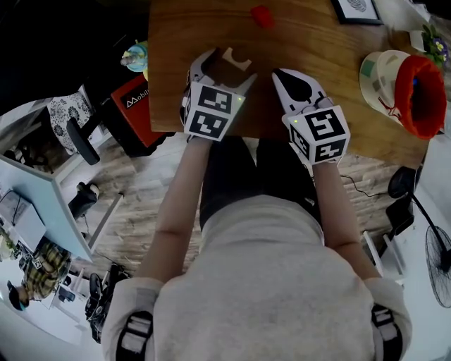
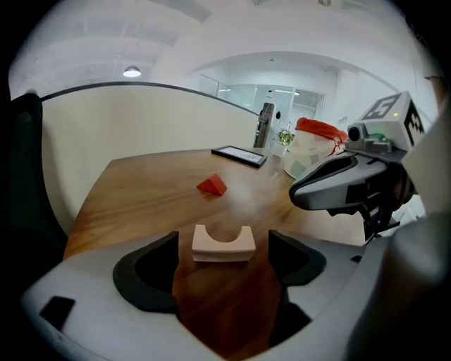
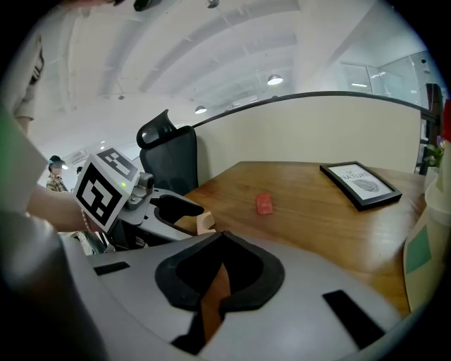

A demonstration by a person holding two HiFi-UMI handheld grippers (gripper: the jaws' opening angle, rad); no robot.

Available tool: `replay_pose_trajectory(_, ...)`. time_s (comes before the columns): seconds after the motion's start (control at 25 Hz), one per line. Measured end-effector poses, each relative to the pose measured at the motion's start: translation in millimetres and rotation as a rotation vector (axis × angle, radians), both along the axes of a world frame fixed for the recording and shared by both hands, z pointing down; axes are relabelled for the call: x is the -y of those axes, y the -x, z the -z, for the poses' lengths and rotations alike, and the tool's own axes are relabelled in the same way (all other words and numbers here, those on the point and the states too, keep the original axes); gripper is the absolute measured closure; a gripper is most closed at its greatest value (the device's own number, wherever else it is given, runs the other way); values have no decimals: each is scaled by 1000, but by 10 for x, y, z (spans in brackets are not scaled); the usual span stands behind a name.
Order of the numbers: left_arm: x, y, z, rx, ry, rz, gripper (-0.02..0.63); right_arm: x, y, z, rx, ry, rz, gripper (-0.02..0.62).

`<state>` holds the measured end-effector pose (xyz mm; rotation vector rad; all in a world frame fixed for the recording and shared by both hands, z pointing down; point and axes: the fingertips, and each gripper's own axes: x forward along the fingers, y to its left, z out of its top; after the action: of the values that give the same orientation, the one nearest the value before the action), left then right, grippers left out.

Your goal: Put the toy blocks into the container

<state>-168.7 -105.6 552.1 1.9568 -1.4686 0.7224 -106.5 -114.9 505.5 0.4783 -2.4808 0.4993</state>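
Note:
A beige arch block [image 1: 237, 58] lies on the wooden table [image 1: 317, 120] near its front edge. My left gripper [image 1: 227, 69] is open wide around it, and in the left gripper view the arch block [image 2: 223, 243] sits between the pads with a gap on each side. My right gripper [image 1: 291, 79] hovers just to the right, shut and empty. A red block [image 1: 263, 15] lies farther back. The container [image 1: 405, 88], white with a red lining, stands at the table's right. The right gripper view shows its own gripper [image 3: 221, 240] with tips together, the red block [image 3: 264, 204] and the left gripper [image 3: 169, 208].
A black picture frame [image 1: 356, 10] lies flat at the back right of the table. A small plant [image 1: 435, 44] stands beyond the container. A black office chair [image 3: 169, 158] is at the table's left side. Below the table edge are the person's legs and the floor.

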Motion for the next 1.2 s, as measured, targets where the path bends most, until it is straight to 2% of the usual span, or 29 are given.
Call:
replay_pose_trajectory(0.52, 66, -17, -100, 4, 13, -37, 298, 102, -108, -15, -10, -5, -35, 584)
replay_pose_trajectory(0.84, 82, -42, -97, 5, 23, -43, 299, 178, -185, 51, -12, -23, -57, 584)
replay_pose_trajectory(1.2, 269, -154, 332, 1, -77, -77, 300, 300, -355, 243, -1, -66, -105, 584)
